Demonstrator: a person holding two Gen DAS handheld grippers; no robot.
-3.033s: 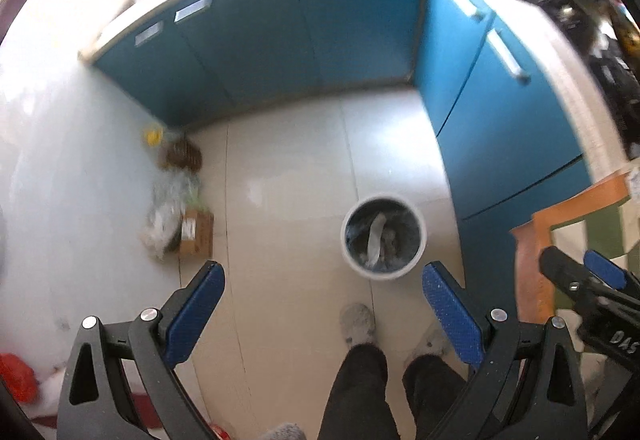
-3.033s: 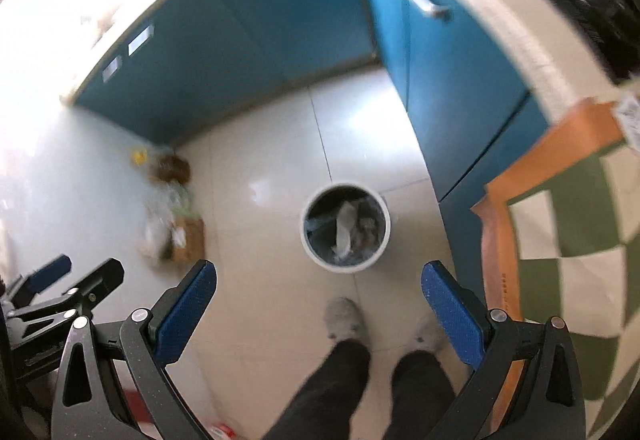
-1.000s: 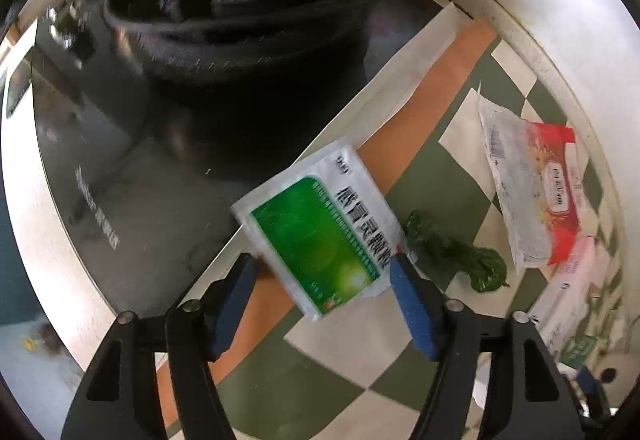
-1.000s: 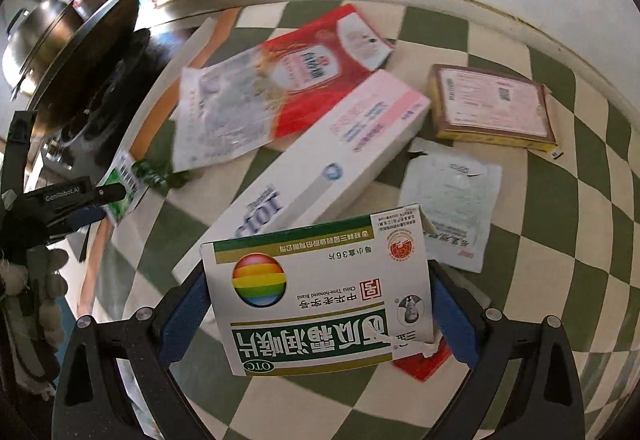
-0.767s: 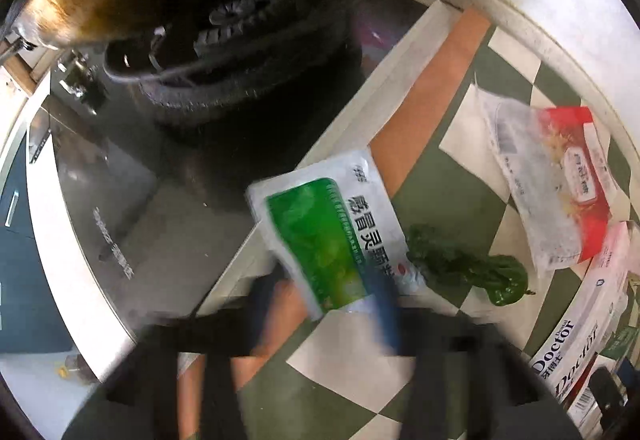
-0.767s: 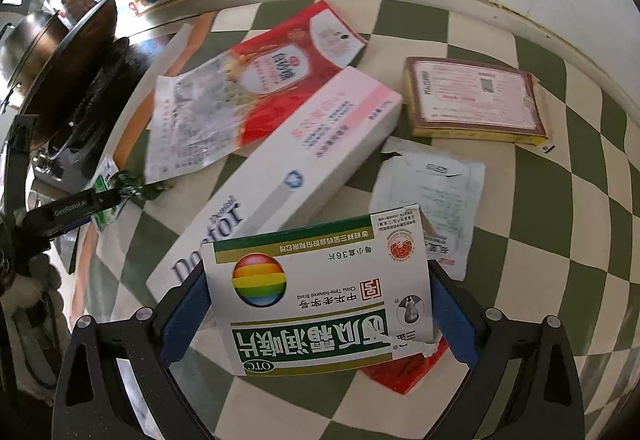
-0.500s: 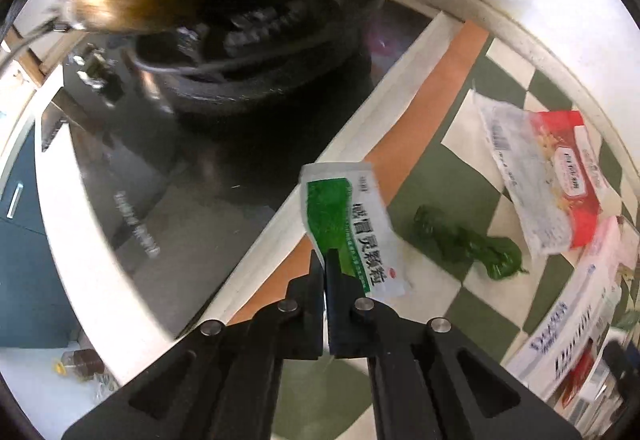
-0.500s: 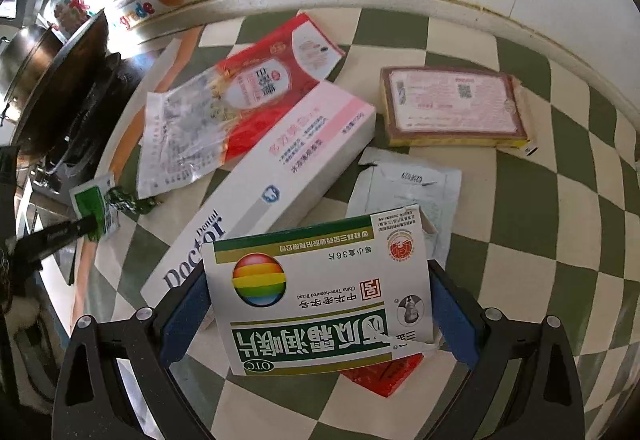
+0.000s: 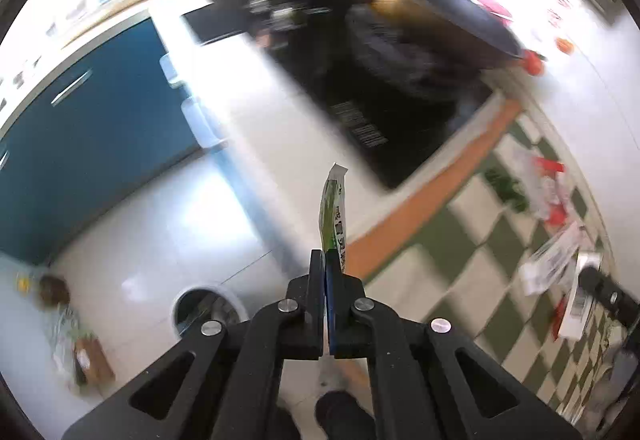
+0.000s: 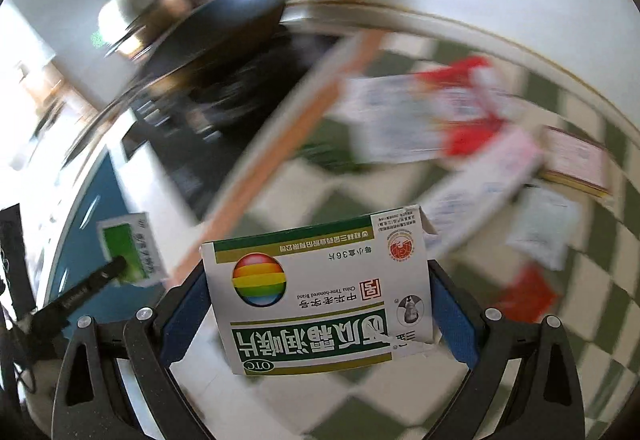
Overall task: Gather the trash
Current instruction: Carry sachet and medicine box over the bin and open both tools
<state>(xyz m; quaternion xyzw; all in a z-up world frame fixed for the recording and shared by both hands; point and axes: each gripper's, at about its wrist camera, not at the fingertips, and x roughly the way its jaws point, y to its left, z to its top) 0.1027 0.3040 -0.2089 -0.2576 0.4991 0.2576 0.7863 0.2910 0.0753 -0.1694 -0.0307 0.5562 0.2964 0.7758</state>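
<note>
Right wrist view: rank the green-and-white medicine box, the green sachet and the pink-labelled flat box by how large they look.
1. Green-and-white medicine box, largest, though nearest the camera, in the right claw.
2. Pink-labelled flat box and green sachet: similar, and blur makes ranking unsafe.

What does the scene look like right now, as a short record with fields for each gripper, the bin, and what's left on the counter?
left gripper: shut on green sachet, lifted off the counter
right gripper: shut on medicine box
trash bin: on the floor below
checkered mat: red and white wrapper, long white box and other packets remain
image: motion-blurred
</note>
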